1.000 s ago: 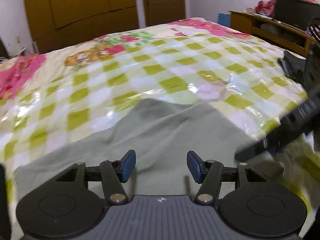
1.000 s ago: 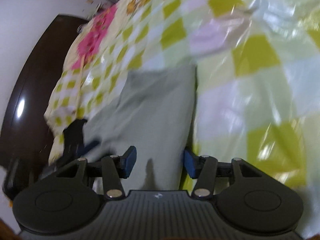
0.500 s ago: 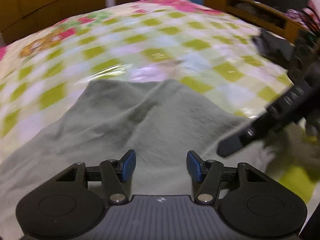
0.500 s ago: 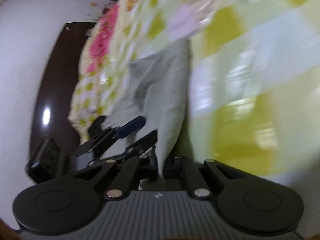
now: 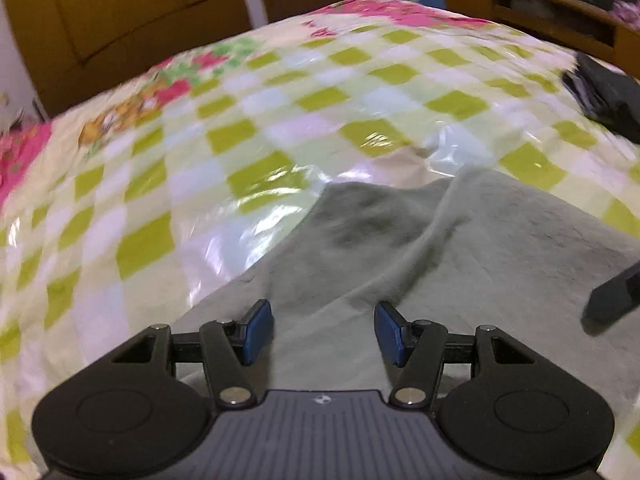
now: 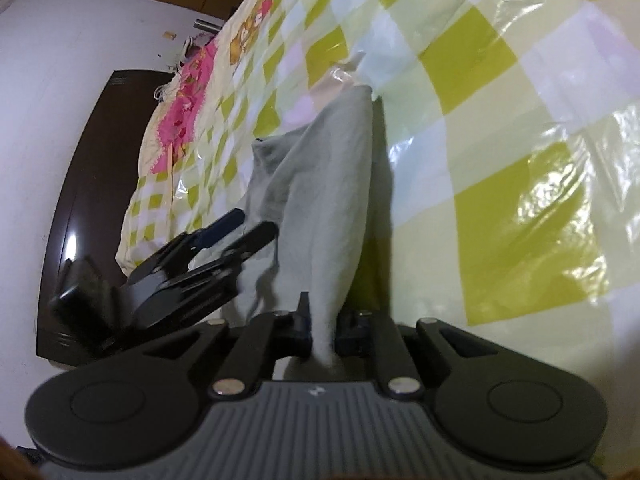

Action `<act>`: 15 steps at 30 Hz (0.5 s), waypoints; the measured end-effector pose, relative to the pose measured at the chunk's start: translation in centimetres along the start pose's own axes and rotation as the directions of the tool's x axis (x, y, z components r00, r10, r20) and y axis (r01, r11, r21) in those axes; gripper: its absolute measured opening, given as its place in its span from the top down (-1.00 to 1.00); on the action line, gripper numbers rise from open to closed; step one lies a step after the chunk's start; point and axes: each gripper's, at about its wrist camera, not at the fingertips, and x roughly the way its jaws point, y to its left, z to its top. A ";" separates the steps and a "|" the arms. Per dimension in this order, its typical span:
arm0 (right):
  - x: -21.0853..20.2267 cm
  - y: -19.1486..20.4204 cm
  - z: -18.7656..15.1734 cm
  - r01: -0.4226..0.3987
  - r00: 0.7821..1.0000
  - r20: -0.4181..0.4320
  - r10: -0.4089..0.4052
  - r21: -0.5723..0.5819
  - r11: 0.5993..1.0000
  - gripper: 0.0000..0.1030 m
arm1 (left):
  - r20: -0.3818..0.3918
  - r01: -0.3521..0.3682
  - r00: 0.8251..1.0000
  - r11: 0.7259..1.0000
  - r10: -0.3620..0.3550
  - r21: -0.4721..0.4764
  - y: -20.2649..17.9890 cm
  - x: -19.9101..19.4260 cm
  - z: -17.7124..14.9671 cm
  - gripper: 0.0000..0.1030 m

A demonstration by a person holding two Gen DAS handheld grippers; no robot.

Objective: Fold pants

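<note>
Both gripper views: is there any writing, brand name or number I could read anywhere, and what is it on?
No readable words or numbers in either view.
Left gripper body: a small pale emblem, too small to read.
Right gripper body: the same small emblem, unreadable.
Bed cover: cartoon pictures and checks only, no legible lettering.

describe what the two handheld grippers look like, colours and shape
Both match: the left gripper and right gripper have black linkage arms with silver pivot pins, blue finger pads, two round black discs either side, and a grey ribbed body with a small white logo. No cables or sleeves are visible.
</note>
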 end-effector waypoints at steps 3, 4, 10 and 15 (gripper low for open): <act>0.0 -0.3 0.2 -0.019 0.999 0.026 0.017 0.052 0.998 0.63 | 0.052 -0.027 0.998 1.000 0.028 -0.016 0.2 -2.1 0.1 -0.34; -0.1 -0.3 0.3 -0.017 0.999 0.030 0.015 0.056 0.998 0.53 | 0.065 -0.038 0.997 0.999 0.038 -0.012 0.2 -3.0 -0.1 -0.34; -0.4 0.5 1.1 0.000 0.998 0.070 0.001 -0.001 1.000 0.14 | 0.061 -0.096 0.994 0.995 0.095 0.020 -0.9 -5.8 -4.4 -0.36; 0.7 1.1 1.0 -0.003 0.996 0.088 0.001 0.025 1.000 0.29 | 0.102 -0.082 0.991 0.995 0.087 -0.052 -0.5 -8.0 -6.8 -0.36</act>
